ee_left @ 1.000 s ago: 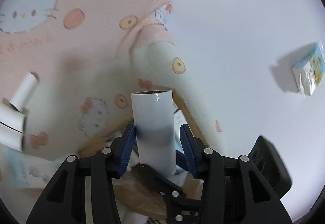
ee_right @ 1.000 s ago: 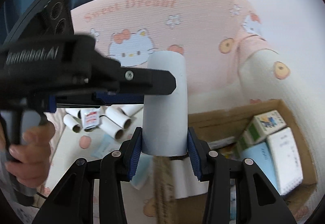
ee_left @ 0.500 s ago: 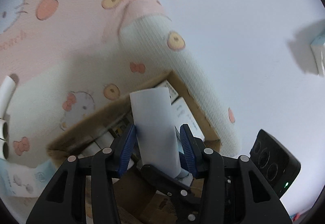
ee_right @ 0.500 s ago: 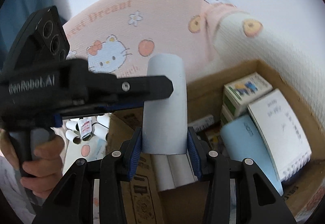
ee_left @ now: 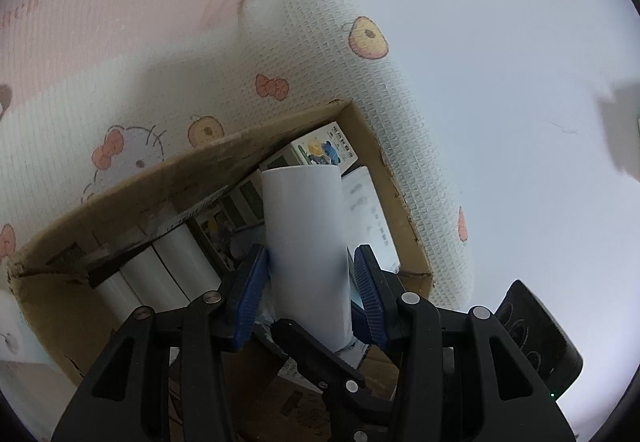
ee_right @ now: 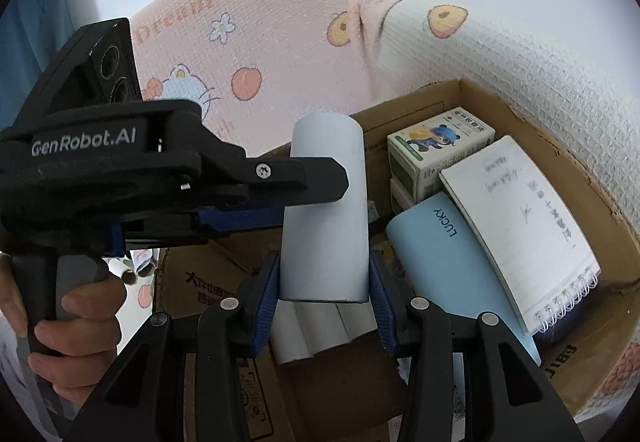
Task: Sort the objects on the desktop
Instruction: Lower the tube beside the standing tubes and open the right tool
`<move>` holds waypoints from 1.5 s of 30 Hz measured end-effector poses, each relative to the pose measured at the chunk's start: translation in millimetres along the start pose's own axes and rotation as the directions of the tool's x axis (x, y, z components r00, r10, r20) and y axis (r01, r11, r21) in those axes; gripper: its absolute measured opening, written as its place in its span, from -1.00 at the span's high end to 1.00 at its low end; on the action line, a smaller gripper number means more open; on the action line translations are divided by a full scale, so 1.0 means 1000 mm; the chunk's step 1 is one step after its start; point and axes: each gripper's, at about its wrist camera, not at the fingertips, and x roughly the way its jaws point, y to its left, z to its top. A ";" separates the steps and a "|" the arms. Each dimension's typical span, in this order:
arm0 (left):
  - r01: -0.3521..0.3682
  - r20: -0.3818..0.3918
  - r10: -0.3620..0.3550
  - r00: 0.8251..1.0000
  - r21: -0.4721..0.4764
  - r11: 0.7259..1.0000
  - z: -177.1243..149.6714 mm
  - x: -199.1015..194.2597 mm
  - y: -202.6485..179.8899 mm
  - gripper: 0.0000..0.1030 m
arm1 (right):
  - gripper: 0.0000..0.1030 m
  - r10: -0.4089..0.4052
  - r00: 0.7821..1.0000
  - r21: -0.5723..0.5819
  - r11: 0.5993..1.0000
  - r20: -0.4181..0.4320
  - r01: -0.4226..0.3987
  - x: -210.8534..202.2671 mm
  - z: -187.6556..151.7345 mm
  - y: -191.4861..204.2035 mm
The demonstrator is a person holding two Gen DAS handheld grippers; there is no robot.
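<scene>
1. Your left claw (ee_left: 308,294) is clenched on a white paper tube (ee_left: 306,242); both blue pads (ee_left: 250,294) press its sides, and the tube stands nearly upright, leaning a little left at the top.
2. Your right claw (ee_right: 322,302) is clenched on a second white tube (ee_right: 324,209), held upright between its blue pads (ee_right: 266,302).
3. Both tubes hang over the open cardboard box (ee_right: 520,109), at its left part; neither touches the contents in either view.
4. In the box, directly under the right tube, more white tubes (ee_right: 316,330) lie side by side. The left wrist view shows them (ee_left: 160,270) along the box's left wall.
5. Right of those lie a light blue "LUCKY" book (ee_right: 444,262) and, overlapping it, a spiral notebook (ee_right: 520,226) tilted against the right wall.
6. At the far side stands a small carton with a blue bear print (ee_right: 440,145), stacked on another carton.
7. The box rests on a pink and white cartoon-cat blanket (ee_left: 120,41).
8. Your left hand (ee_right: 76,326) grips the left tool's handle at the left edge of the right wrist view; its body is marked "GenRobot.AI".
9. A few loose tubes (ee_right: 132,270) lie outside the box, far left, mostly hidden.
</scene>
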 end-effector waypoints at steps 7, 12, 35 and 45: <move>-0.026 0.008 0.026 1.000 -0.026 0.999 0.001 0.004 0.005 0.10 | 0.22 0.024 1.000 -0.036 0.999 -0.013 -0.025 0.002 -0.004 0.010; -0.021 -0.002 0.021 1.000 -0.018 1.000 0.002 0.002 0.005 0.10 | 0.22 -0.004 1.000 -0.049 0.999 -0.025 0.003 0.004 -0.004 0.015; -0.008 -0.067 -0.001 0.998 -0.137 0.990 -0.004 0.019 0.024 0.11 | 0.22 -0.062 0.989 -0.023 0.998 -0.132 0.059 0.022 -0.003 0.009; -0.088 -0.082 0.081 0.993 -0.095 0.992 -0.008 0.025 0.019 0.12 | 0.21 -0.079 0.974 -0.032 0.997 -0.213 0.074 0.036 -0.005 0.011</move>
